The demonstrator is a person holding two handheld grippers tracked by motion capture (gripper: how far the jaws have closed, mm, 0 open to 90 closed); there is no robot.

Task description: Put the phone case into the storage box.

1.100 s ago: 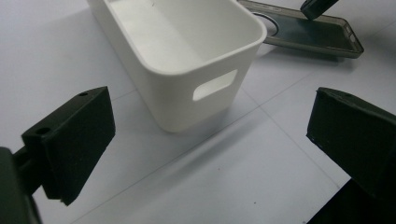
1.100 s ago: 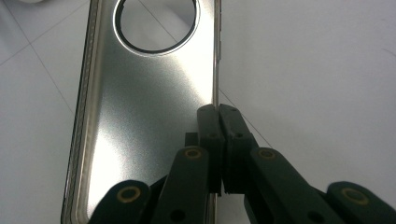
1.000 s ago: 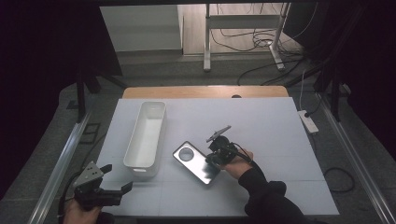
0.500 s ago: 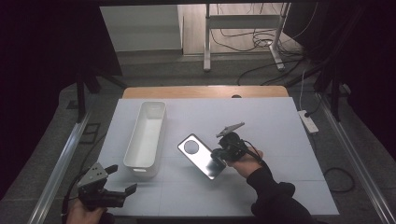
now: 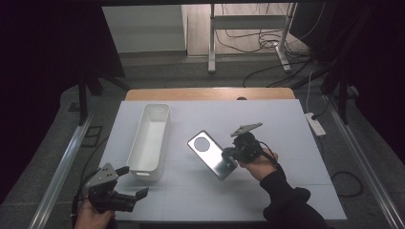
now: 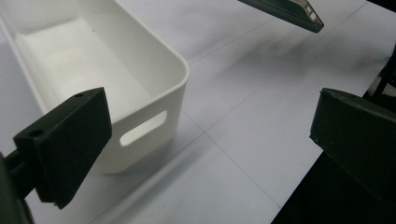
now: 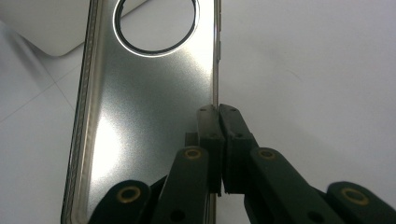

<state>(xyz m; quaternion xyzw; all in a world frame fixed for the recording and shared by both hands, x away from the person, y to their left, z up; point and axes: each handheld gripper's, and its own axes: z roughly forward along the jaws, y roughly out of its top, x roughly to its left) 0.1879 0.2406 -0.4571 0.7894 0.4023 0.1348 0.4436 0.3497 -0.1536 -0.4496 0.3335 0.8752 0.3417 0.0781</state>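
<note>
Phone case (image 5: 212, 154) pinched at its edge, lifted off the counter (image 5: 296, 124).
Right gripper (image 7: 218, 116) fingers closed on its thin rim; looks light, stiff, slick. Left gripper (image 5: 131, 183) fingers open, empty.

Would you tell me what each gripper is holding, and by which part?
The right gripper pinches the phone case by its side edge; the left gripper is open, holding nothing.
</note>
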